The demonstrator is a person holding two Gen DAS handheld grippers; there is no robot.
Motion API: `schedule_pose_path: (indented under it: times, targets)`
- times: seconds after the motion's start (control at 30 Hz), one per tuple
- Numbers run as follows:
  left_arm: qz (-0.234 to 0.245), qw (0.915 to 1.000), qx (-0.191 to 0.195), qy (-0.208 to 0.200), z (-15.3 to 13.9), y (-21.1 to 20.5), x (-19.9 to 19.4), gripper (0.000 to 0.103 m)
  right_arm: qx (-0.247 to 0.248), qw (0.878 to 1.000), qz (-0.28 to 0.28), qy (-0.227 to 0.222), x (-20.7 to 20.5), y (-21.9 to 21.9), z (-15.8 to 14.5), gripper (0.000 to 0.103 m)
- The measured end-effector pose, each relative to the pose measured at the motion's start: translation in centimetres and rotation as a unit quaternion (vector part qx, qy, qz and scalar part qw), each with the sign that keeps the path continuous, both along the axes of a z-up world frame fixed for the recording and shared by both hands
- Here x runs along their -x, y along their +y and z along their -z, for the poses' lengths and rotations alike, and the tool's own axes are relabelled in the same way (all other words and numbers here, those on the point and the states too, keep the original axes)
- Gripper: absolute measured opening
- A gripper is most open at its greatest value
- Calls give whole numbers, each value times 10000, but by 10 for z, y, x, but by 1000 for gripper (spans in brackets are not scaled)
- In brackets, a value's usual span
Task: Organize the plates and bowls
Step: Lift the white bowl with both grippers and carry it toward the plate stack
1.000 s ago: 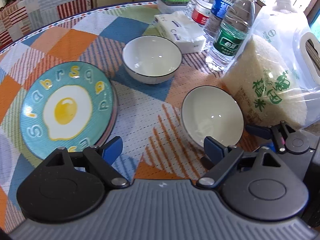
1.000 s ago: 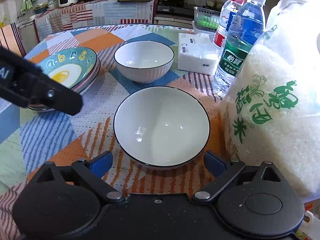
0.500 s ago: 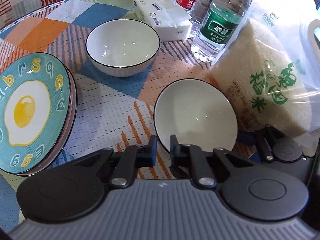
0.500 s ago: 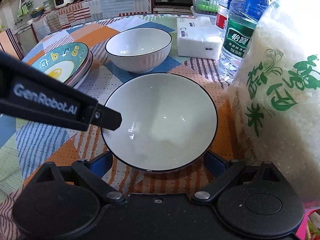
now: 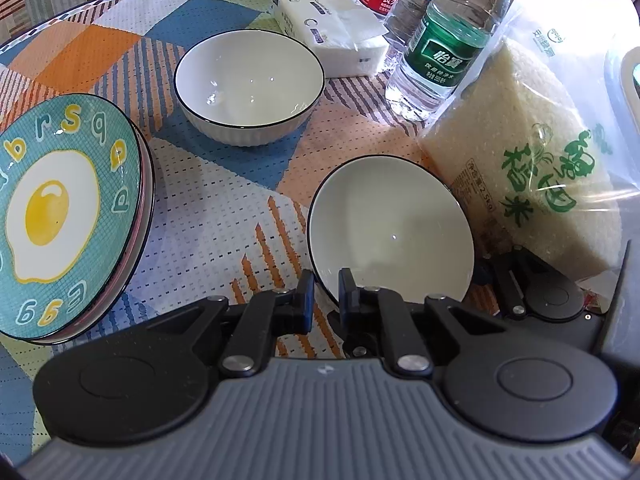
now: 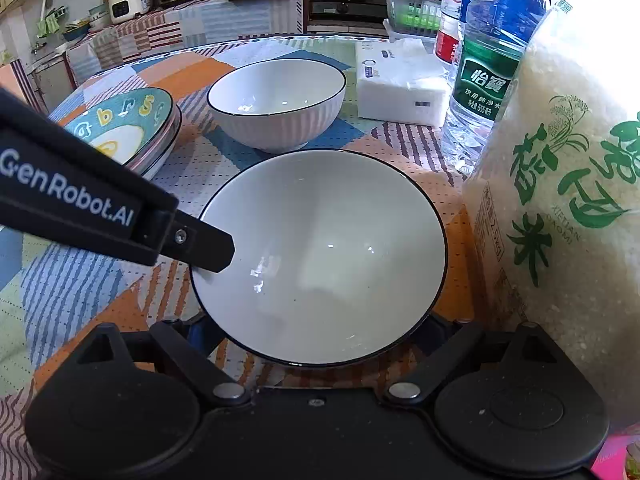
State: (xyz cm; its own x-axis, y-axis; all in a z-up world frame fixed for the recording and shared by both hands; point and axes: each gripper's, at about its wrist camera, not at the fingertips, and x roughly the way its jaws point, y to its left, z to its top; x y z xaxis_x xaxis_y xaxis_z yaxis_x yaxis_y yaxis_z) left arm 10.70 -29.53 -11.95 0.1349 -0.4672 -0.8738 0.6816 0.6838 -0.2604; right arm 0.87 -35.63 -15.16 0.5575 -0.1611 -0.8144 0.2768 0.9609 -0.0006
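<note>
Fingers, left wrist view: the left gripper (image 5: 325, 296) is clamped on the near-left rim of the near bowl (image 5: 394, 228), one pad inside the wall and one outside, at lower centre of the frame.
Change, left wrist view: a second ago these jaws stood wide and clear of the rim; they have since come down and pinched it, so the bowl now counts as held.
Near bowl, left wrist view: it sits right of centre, close beside the rice bag (image 5: 532, 168), and looks tipped toward the camera, though the lens may exaggerate that.
Other crockery, left wrist view: the far bowl (image 5: 249, 88) stands upright at upper centre; the egg plate (image 5: 56, 216) tops a short stack at the left edge.
Background, left wrist view: a tissue pack (image 5: 332, 32) and a water bottle (image 5: 444, 48) lie along the top.
Fingers, right wrist view: the right gripper (image 6: 320, 332) straddles the near bowl (image 6: 320, 256) at lower centre, its jaws wide but closing; whether the pads touch the wall cannot be told, as the bowl hides them.
Change, right wrist view: the bowl fills more of the frame than a second ago, and the other tool's finger (image 6: 200, 242) now sits on the rim at centre left.
Destination, right wrist view: the far bowl (image 6: 276, 102) waits at upper centre, the table (image 6: 72, 280) bare between it and the near one.
Meaning for the task: the pick-up looks secured; nesting this bowl into the far one is the likely next step.
</note>
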Motion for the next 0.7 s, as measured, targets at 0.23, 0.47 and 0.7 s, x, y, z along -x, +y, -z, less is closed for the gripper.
schedule_pose_path:
  times: [0.23,0.47,0.7]
  targets:
    - [-44,10000,-19,-74,-10,15,4,11,-105,9997,-178,-163,9,8,-7,94]
    - [28,9993,-144,-339,-31,33,9,11,-143,9985,-416,-331,7,24,-18,93]
    - [-23,9980,-173,-611,-57,66,16,12,-215,9963,-682,-487,3,47,-37,91]
